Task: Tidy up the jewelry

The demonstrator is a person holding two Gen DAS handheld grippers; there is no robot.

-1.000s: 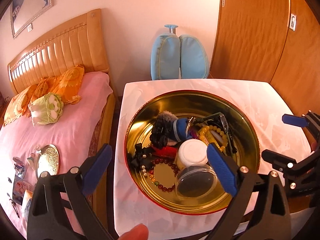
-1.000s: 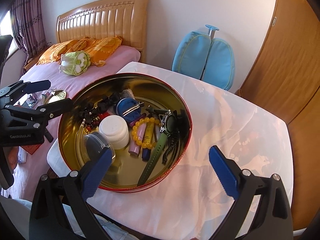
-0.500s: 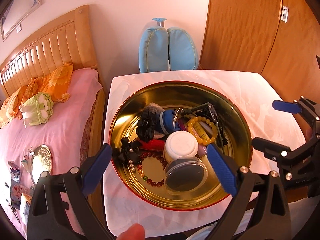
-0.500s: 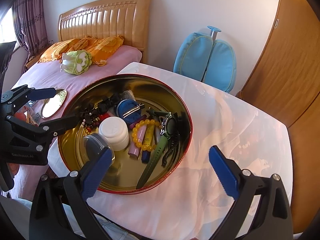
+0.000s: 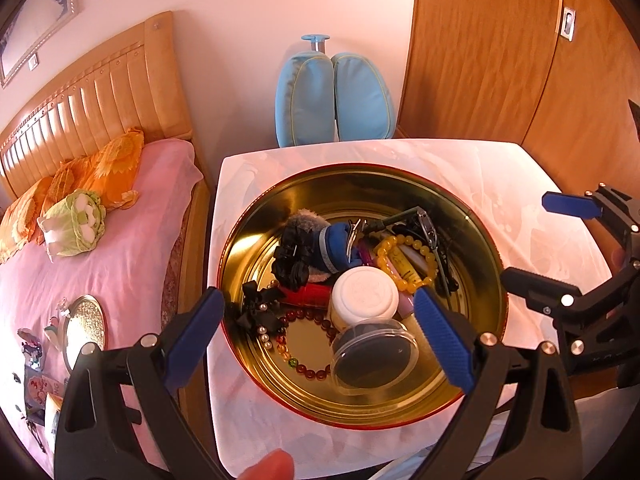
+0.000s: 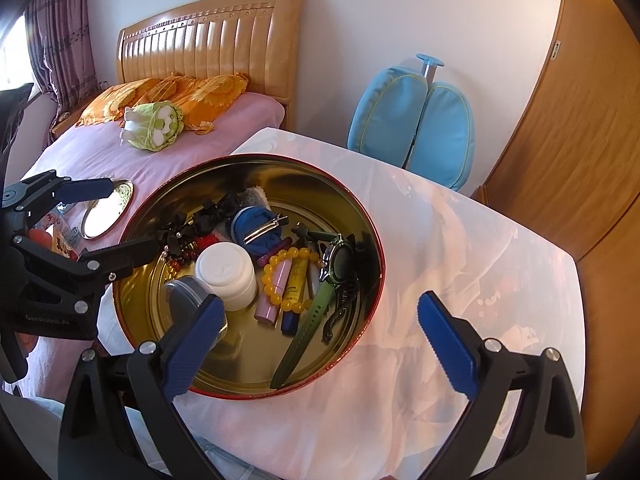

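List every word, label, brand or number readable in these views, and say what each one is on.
"GenRobot.AI": on the black body of the left gripper, low down, faint in the right wrist view.
Yellow tube in the gold tin: dark print, too small to read.
Printed packets on the bed: red markings, too blurred to read.
Nothing else legible.

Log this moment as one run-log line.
phase: approach | left gripper: open, empty, above round tin | right gripper: open, empty, over tin's near rim | jewelry in tin, untouched
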